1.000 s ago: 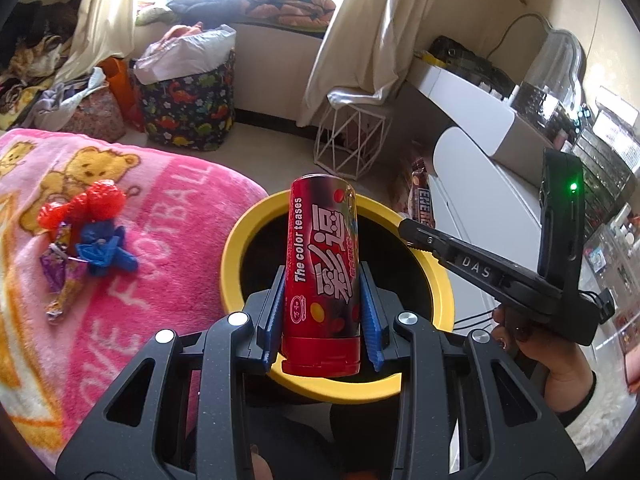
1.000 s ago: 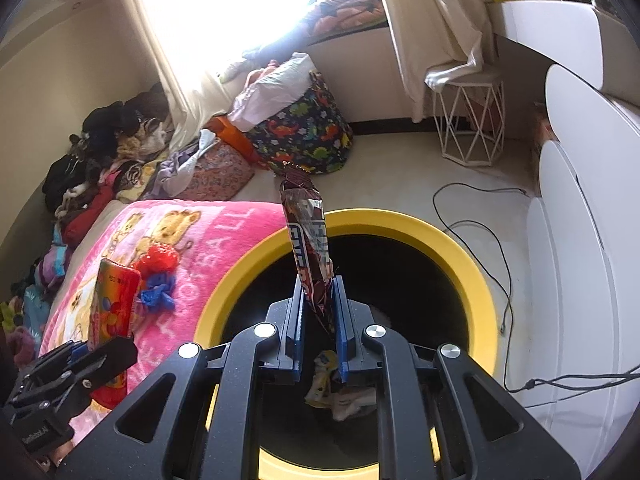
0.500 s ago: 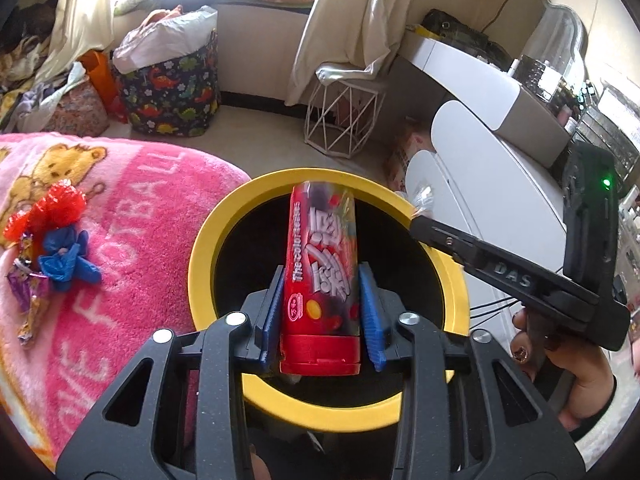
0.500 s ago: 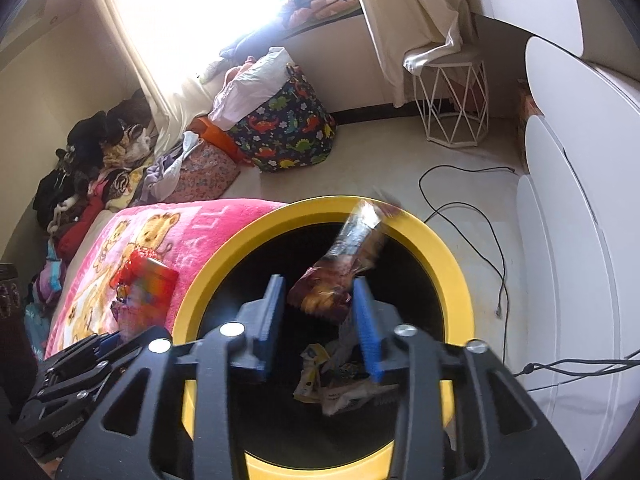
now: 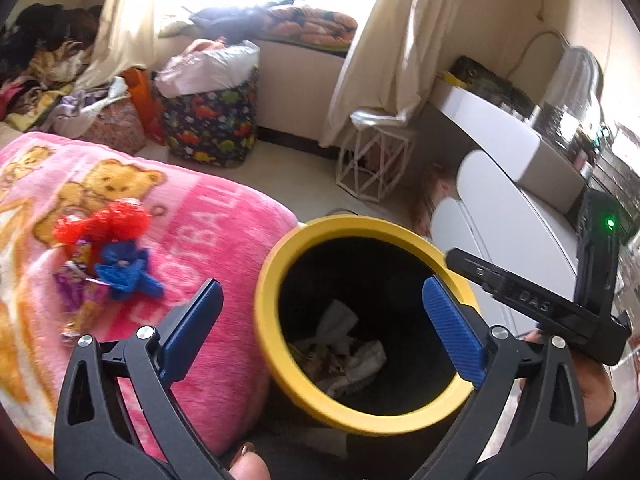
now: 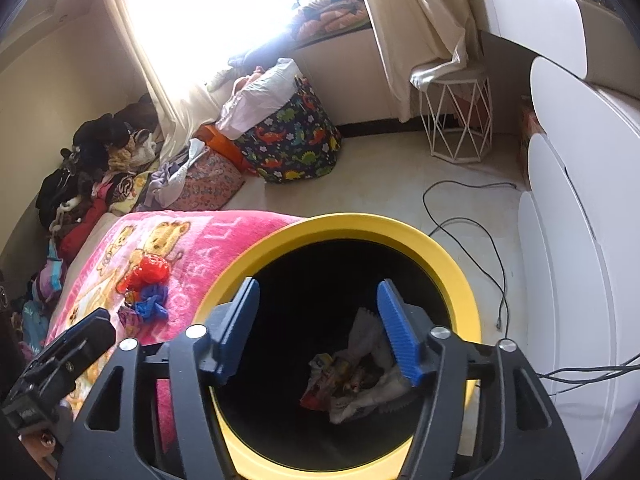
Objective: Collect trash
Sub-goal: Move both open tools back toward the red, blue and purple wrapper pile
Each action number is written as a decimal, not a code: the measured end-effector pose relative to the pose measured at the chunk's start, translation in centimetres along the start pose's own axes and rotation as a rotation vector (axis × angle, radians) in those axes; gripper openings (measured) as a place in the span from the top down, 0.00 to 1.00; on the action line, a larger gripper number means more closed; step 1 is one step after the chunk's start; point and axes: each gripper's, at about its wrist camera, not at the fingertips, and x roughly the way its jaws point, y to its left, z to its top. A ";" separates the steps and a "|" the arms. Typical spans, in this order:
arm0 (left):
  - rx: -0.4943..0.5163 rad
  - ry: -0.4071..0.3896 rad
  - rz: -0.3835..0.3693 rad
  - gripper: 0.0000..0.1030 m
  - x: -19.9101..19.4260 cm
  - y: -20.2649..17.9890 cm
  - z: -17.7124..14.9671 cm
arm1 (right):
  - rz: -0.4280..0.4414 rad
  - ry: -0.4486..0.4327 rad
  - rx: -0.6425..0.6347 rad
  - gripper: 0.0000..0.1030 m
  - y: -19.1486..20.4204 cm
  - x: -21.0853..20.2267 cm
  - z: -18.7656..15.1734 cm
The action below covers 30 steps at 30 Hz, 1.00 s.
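Both grippers: jaws have just been opening, nothing between them.
Left gripper (image 5: 322, 322): gaping at frame bottom.
Right gripper (image 6: 318, 330): hanging spread over yellow-rimmed bin (image 6: 452, 264).

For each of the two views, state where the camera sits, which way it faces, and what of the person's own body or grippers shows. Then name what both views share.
Left wrist: on the left gripper, facing down over the bin; a fingertip and the right gripper show.
Right wrist: on the right gripper, looking into the bin; the left gripper shows.
Shared: bin, blanket, its wrappers, both grippers' jaws open.
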 end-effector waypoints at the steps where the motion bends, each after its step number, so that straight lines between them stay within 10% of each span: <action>1: -0.006 -0.009 0.009 0.11 -0.3 0.4 0.1 | 0.001 -0.004 -0.004 0.38 0.2 -0.1 0.0; 30: -0.135 -0.169 0.185 0.11 -6.5 10.4 1.5 | 0.100 -0.004 -0.232 0.26 12.7 1.6 -1.1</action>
